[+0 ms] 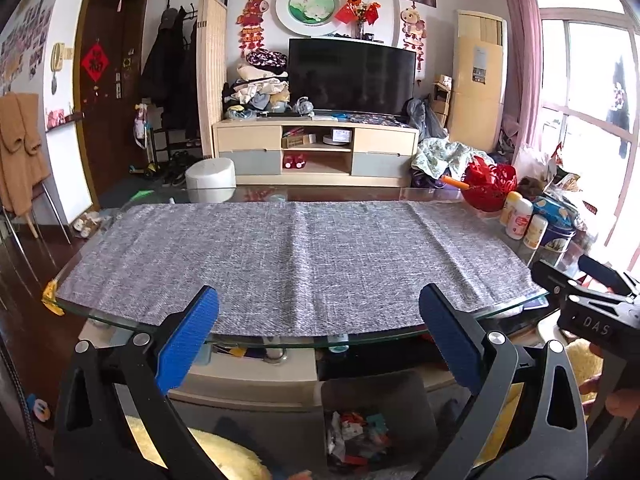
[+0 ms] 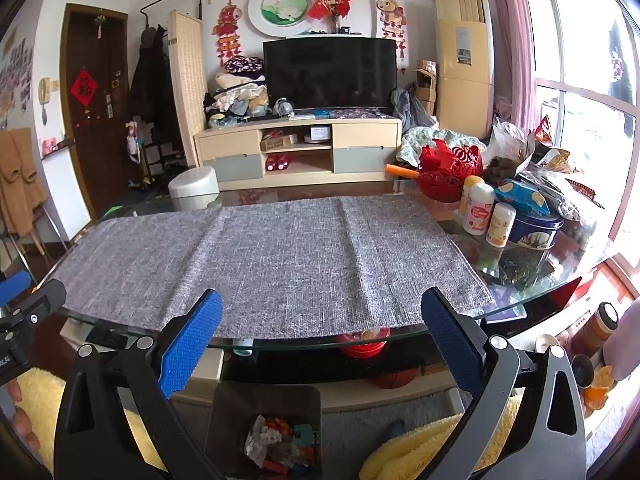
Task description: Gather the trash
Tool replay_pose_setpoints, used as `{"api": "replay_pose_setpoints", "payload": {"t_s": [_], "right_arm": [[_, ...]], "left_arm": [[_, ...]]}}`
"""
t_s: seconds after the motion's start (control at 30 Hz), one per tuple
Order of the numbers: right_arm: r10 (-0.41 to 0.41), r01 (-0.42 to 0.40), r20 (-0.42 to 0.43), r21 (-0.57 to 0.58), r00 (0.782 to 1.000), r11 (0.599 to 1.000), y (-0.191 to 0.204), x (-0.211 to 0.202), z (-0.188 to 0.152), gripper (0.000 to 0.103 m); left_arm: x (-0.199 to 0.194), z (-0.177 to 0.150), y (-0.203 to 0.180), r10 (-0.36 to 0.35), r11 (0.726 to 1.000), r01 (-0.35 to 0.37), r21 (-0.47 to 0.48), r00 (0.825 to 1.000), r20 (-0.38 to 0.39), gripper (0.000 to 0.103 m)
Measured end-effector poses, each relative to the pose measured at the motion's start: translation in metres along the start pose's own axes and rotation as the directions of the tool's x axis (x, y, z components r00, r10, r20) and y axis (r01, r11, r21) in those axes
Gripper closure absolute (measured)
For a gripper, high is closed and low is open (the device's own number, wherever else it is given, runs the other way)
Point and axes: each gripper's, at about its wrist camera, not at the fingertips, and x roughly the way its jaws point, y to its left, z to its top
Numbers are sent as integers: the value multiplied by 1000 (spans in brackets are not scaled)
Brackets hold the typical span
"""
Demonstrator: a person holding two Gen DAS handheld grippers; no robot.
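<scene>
A dark square bin (image 1: 404,396) stands on the floor below the table's near edge, with crumpled paper and coloured scraps (image 1: 356,438) inside. It also shows in the right wrist view (image 2: 240,404), with the trash (image 2: 280,444) in it. My left gripper (image 1: 318,312) is open and empty, held over the near edge of the glass table (image 1: 280,340). My right gripper (image 2: 320,316) is open and empty at the same edge, to the right of the left one. A grey cloth (image 1: 296,256) covers the tabletop and shows also in the right wrist view (image 2: 272,260).
Bottles (image 2: 480,212), a blue tin (image 2: 534,230), snack bags (image 2: 552,184) and a red basket (image 2: 448,172) crowd the table's right end. A white stool (image 1: 210,176) and a TV cabinet (image 1: 316,148) stand beyond. Yellow fluffy cushions (image 1: 224,456) lie beside the bin.
</scene>
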Motion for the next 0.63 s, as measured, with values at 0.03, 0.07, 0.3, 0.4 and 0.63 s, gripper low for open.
{"api": "replay_pose_setpoints", "payload": {"t_s": [0.03, 0.07, 0.3, 0.4, 0.63], "right_arm": [[0, 0, -2, 1, 1000, 1000, -1, 1, 0, 3], [1, -1, -4, 1, 1000, 1000, 0, 1, 0, 3], [4, -4, -19, 8, 1000, 1000, -2, 7, -1, 3], [4, -4, -20, 5, 1000, 1000, -3, 8, -1, 3], [-4, 5, -20, 5, 1000, 1000, -6, 10, 1, 3]], "left_arm": [[1, -1, 1, 10, 1000, -10, -9, 1000, -2, 8], [3, -1, 1, 16, 1000, -16, -13, 1000, -5, 8], [3, -2, 7, -27, 999, 28, -35, 1000, 14, 8], [5, -2, 7, -15, 999, 15, -34, 1000, -1, 8], [7, -1, 5, 3, 1000, -3, -13, 1000, -12, 8]]}}
